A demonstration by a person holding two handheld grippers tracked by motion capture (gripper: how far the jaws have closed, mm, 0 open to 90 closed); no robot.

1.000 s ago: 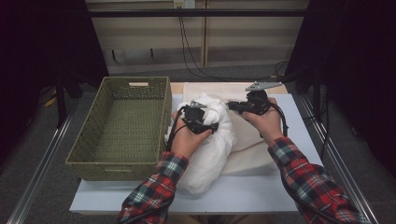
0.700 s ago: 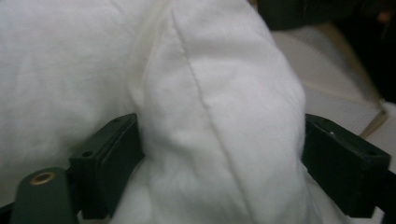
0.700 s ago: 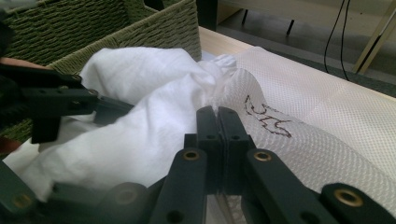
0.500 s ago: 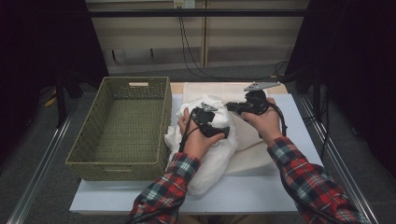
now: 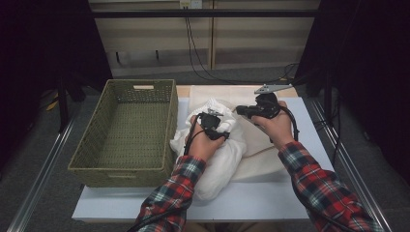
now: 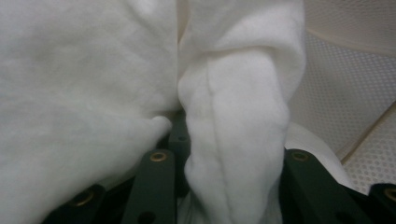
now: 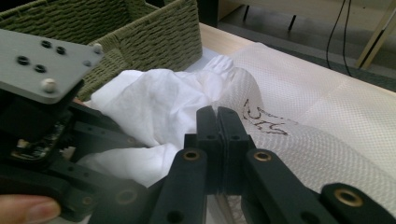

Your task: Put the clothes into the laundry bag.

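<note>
Compared with a second ago, the left gripper (image 5: 211, 126) has shifted right and lower onto the bunched white cloth (image 5: 217, 154); its jaws have just been closing and now pinch a thick fold of it (image 6: 233, 140). To its left stands a green woven basket (image 5: 126, 130), unmoved. The cloth lies mid-table, overlapping a cream mesh garment (image 5: 263, 154). The right gripper (image 5: 241, 110) keeps its place, jaws pressed together; whether they clamp the mesh (image 7: 299, 135) is hard to tell. The left jaw tips are buried in fabric. The white table (image 5: 251, 200) sits in a dark room with cables behind.
</note>
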